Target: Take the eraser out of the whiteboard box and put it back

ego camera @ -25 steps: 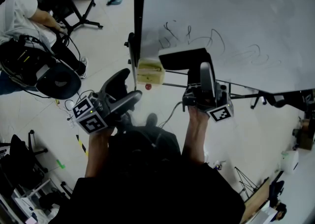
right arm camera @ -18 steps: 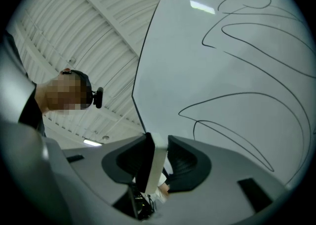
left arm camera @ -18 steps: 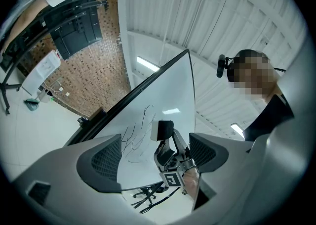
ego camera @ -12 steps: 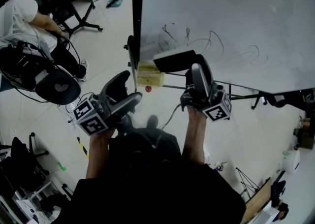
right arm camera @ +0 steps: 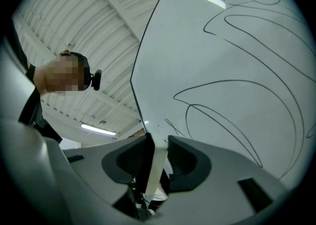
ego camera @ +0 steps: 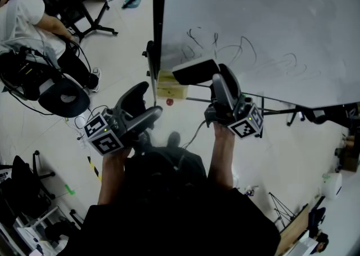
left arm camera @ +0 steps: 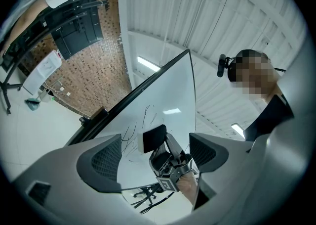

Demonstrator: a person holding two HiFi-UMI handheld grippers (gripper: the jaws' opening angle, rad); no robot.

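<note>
2 grippers [ego camera: 147,100] [ego camera: 220,77], 1 eraser [ego camera: 195,71], 1 whiteboard [ego camera: 270,13], 1 box [ego camera: 171,84].

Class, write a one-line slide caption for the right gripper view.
Right claw grips the eraser edge-on, facing the scribbled whiteboard.

Left gripper [ego camera: 151,98] — jaws apart, right gripper [ego camera: 221,75] — jaws clamped

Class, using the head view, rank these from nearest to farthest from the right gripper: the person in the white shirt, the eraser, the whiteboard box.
1. eraser, in the right gripper's jaws.
2. whiteboard box, just left.
3. person in the white shirt, far upper left.
</note>
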